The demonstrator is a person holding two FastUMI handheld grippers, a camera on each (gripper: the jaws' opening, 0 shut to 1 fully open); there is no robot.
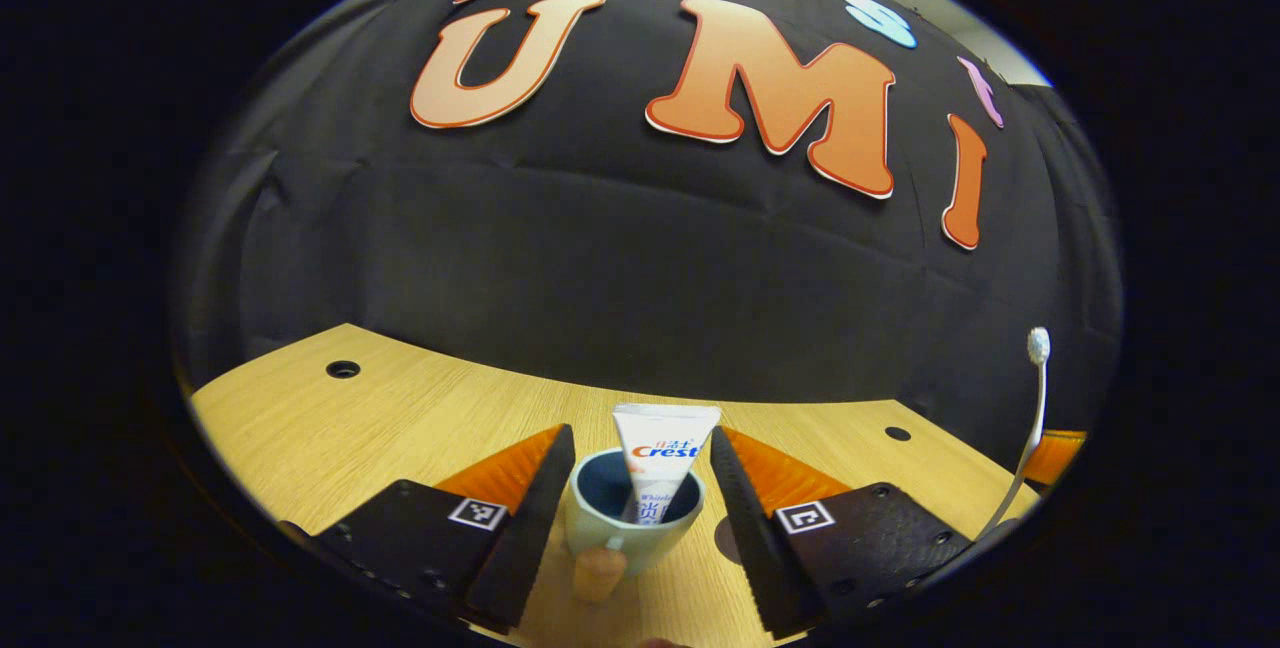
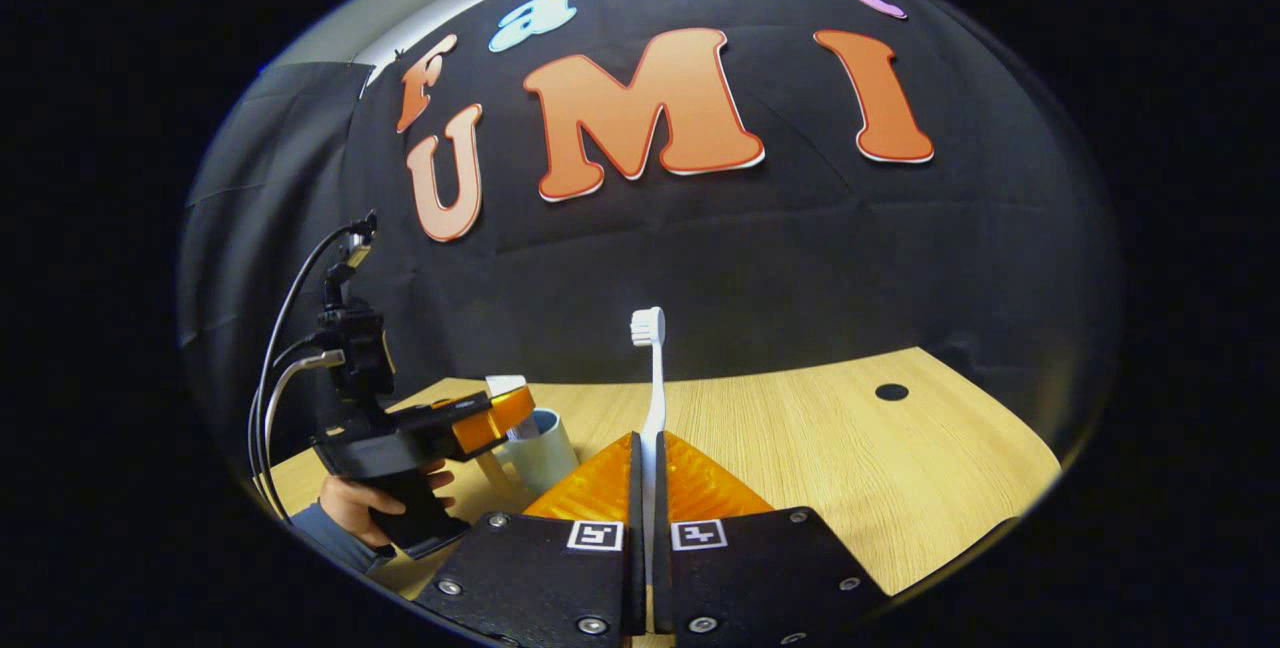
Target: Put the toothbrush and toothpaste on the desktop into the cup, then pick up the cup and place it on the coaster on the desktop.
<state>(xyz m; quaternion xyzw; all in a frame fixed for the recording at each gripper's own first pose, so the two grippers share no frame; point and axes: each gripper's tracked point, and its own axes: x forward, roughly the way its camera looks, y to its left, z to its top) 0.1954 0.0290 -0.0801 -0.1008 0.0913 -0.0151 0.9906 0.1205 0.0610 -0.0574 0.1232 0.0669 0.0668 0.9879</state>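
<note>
On the wood-grain desktop [image 1: 400, 418], a glossy ceramic cup [image 1: 634, 526] held the white Crest toothpaste tube [image 1: 663, 460] between the left gripper's [image 1: 632, 488] parted ridged fingers; the right gripper [image 2: 648, 473] clamped an upright white toothbrush [image 2: 653, 398].

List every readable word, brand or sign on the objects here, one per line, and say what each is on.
"Crest": on the toothpaste tube standing in the cup.
Smaller print below it on the tube: too blurred to read.
Square black-and-white marker patterns on the fingers of the left gripper and right gripper: no words.
Toothbrush: no text.
</note>
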